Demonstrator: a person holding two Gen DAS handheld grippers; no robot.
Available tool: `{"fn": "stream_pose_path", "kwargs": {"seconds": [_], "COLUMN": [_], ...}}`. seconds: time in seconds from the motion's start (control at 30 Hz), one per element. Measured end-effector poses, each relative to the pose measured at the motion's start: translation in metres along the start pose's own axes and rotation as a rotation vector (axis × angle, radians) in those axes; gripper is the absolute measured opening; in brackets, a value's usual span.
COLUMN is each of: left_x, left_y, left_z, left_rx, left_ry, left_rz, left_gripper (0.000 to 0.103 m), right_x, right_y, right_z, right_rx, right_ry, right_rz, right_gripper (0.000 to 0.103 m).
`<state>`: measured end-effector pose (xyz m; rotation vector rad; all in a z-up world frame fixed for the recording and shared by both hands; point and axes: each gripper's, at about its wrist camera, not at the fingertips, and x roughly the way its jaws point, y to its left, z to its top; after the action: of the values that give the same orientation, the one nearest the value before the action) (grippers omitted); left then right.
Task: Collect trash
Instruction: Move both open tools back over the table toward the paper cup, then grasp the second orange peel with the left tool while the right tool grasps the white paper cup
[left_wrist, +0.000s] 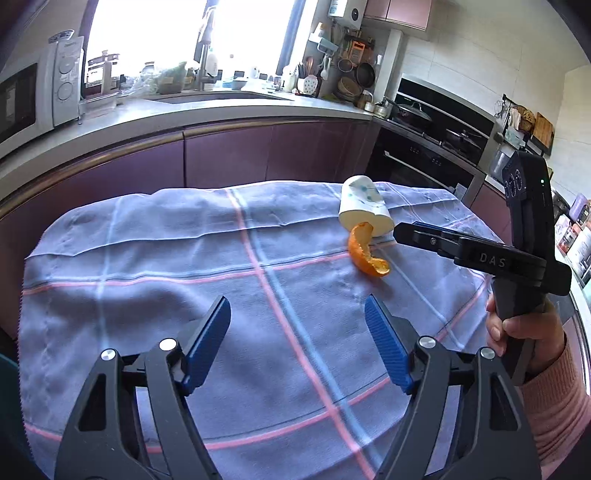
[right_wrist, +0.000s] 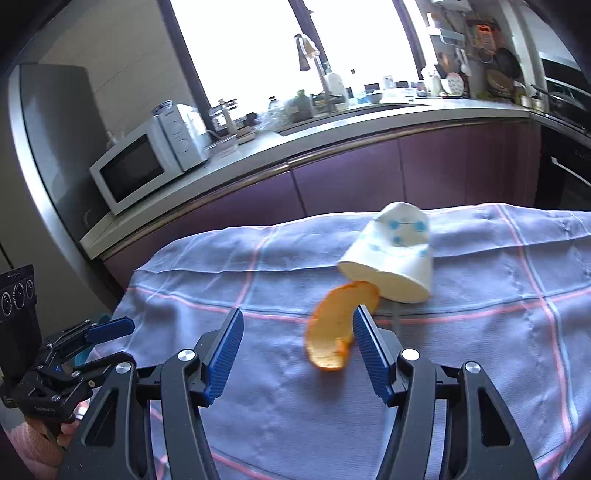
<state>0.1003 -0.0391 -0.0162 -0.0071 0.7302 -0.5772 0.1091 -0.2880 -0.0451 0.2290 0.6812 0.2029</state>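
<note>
A curled orange peel (left_wrist: 367, 254) (right_wrist: 334, 328) lies on the blue checked tablecloth (left_wrist: 166, 240) (right_wrist: 480, 321), right at the mouth of a white paper cup (left_wrist: 364, 206) (right_wrist: 391, 254) with blue dots that lies on its side. My left gripper (left_wrist: 297, 306) (right_wrist: 123, 341) hovers open over the cloth, well short and left of the peel, with nothing between its fingers. My right gripper (right_wrist: 298, 315) (left_wrist: 400, 230) is open too. In the right wrist view the peel shows just inside its right finger, with no pad pressing on it. In the left wrist view its tip hangs beside the cup's mouth.
A hand in a pink sleeve (left_wrist: 524, 332) grips the right gripper's handle. Behind the table runs a counter (left_wrist: 221, 110) with purple cabinets, a microwave (right_wrist: 136, 170), a sink and clutter. A stove with pans (left_wrist: 424, 118) stands at the right, a steel fridge (right_wrist: 48, 129) at the left.
</note>
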Motion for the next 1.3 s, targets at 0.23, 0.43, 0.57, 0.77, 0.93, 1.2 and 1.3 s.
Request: {"fn": "stream_pose_path", "kwargs": {"seconds": [0.23,0.43,0.57,0.77,0.93,1.2,1.3], "left_x": [0.051,0.093,0.119,0.148,0.172,0.185,0.179], "left_y": [-0.032,-0.050,-0.056,-0.054,-0.046,-0.045,-0.045], "left_z": [0.028,0.045,0.049,0.055,0.054,0.052,0.049], "left_rx": [0.034,0.034,0.026,-0.015,-0.064,-0.066,-0.063], "left_ry": [0.056,0.099,0.144,0.198,0.250,0.273,0.262], "left_rz": [-0.050,-0.070,-0.080,-0.111,-0.125,-0.109,-0.108], "left_gripper": [0.070,0.063,0.054,0.041,0.027,0.007,0.006], "right_x": [0.020,0.042,0.053,0.058,0.060,0.054,0.049], "right_y": [-0.053,-0.064,-0.061,-0.057,-0.060,-0.065,-0.068], "right_z": [0.005,0.011,0.013,0.018,0.021,0.022,0.022], "right_rx": [0.049,0.030,0.008,-0.008,0.000,0.019,0.047], "right_ry": [0.044,0.092,0.112,0.106,0.105,0.075,0.063], "right_rz": [-0.088,-0.122,-0.137,-0.148,-0.147,-0.134,-0.110], "right_gripper": [0.059,0.054,0.047,0.040,0.025,0.008,0.007]}}
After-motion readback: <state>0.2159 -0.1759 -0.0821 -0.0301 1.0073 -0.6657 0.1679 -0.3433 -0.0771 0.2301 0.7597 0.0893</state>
